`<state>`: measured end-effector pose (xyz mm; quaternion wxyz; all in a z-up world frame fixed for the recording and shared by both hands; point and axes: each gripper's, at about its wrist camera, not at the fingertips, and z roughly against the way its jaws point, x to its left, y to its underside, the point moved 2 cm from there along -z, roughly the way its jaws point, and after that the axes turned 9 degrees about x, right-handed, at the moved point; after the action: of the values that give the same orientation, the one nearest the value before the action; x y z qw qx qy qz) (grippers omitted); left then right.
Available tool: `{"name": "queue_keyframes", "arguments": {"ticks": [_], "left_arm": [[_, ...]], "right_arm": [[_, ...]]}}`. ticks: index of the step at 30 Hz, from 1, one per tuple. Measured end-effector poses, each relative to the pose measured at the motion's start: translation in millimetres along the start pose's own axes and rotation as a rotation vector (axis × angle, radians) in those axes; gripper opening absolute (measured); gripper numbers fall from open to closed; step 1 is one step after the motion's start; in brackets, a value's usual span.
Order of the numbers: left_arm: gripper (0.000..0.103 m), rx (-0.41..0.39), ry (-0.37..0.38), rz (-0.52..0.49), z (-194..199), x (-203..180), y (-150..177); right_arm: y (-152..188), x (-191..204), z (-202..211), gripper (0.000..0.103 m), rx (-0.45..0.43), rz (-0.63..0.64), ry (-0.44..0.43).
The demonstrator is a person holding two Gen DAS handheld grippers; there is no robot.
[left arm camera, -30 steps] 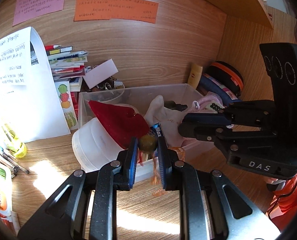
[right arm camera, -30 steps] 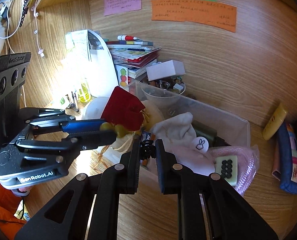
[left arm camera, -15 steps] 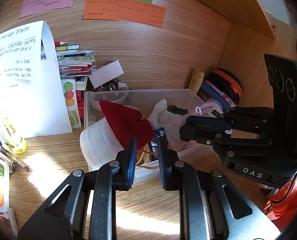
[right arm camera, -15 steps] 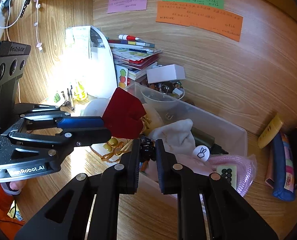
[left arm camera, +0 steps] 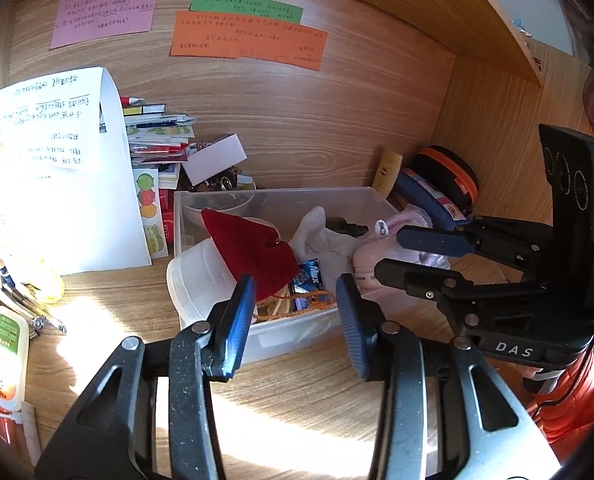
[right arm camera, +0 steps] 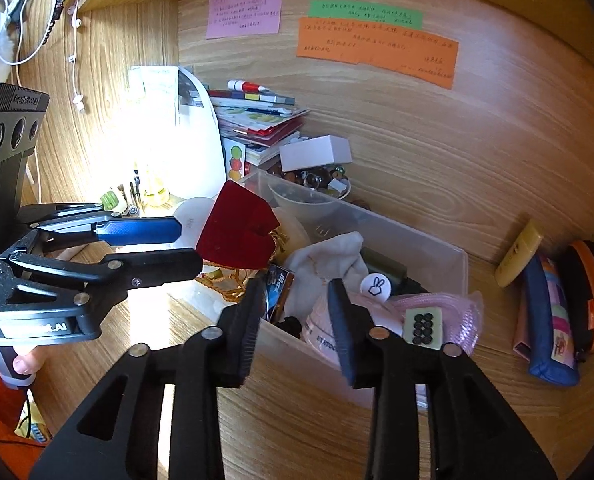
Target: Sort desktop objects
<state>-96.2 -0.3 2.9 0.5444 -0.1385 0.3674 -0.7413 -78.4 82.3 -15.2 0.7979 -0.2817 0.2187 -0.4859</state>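
A clear plastic bin (left arm camera: 281,196) (right arm camera: 437,252) stands on the desk, filled with a red pouch (left arm camera: 253,252) (right arm camera: 237,236), an orange cord with beads (left arm camera: 293,306) (right arm camera: 225,282), a white cloth (left arm camera: 329,240) (right arm camera: 329,264), a blue packet (left arm camera: 309,276) (right arm camera: 277,288) and a small black item (right arm camera: 291,325). My left gripper (left arm camera: 295,320) is open and empty just in front of the bin. My right gripper (right arm camera: 297,320) is open and empty over the bin's near edge.
A stack of books (left arm camera: 157,136) (right arm camera: 257,120) and a curled white sheet (left arm camera: 57,168) stand at the back left. Pens (left arm camera: 33,312) and a bottle (left arm camera: 5,344) lie left. A pencil case (right arm camera: 549,312) and a round orange-rimmed case (left arm camera: 449,176) lie right.
My left gripper opened and let the beaded orange cord drop into the bin. My right gripper opened and released the small black item. Both pulled back a little.
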Motion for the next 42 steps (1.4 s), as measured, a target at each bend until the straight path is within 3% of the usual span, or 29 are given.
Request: {"name": "queue_keyframes", "arguments": {"ticks": [3,5,6,9,11,13,15,19,21,32,42], "left_arm": [[0.044,0.000,-0.009,0.003,5,-2,1],[0.054,-0.001,-0.012,0.012,8,-3,2],[0.059,-0.007,-0.012,0.019,11,-3,2],[0.061,-0.026,-0.035,0.028,18,-5,4],[0.064,-0.036,-0.055,0.031,23,-8,6],[0.075,-0.051,-0.081,0.035,27,-10,8],[0.078,-0.061,-0.103,0.034,31,-13,10],[0.095,-0.065,-0.131,0.042,37,-18,15],[0.096,-0.053,-0.129,0.067,38,-20,16],[0.099,-0.044,-0.155,0.129,44,-23,28],[0.099,-0.139,-0.261,0.099,61,-38,38]], "right_arm": [[4,1,8,0.038,-0.018,0.006,0.022],[7,2,13,0.040,-0.026,0.008,0.030],[9,3,16,0.046,-0.031,0.007,0.035],[14,3,26,0.061,-0.054,0.003,0.051],[17,3,33,0.064,-0.065,0.005,0.056],[20,4,39,0.069,-0.072,0.006,0.053],[24,4,45,0.075,-0.080,0.001,0.051],[31,2,54,0.077,-0.086,-0.011,0.044],[36,1,57,0.081,-0.085,-0.032,0.033],[61,-9,69,0.082,-0.067,-0.102,0.065],[69,-16,80,0.084,-0.079,-0.141,0.047]]}}
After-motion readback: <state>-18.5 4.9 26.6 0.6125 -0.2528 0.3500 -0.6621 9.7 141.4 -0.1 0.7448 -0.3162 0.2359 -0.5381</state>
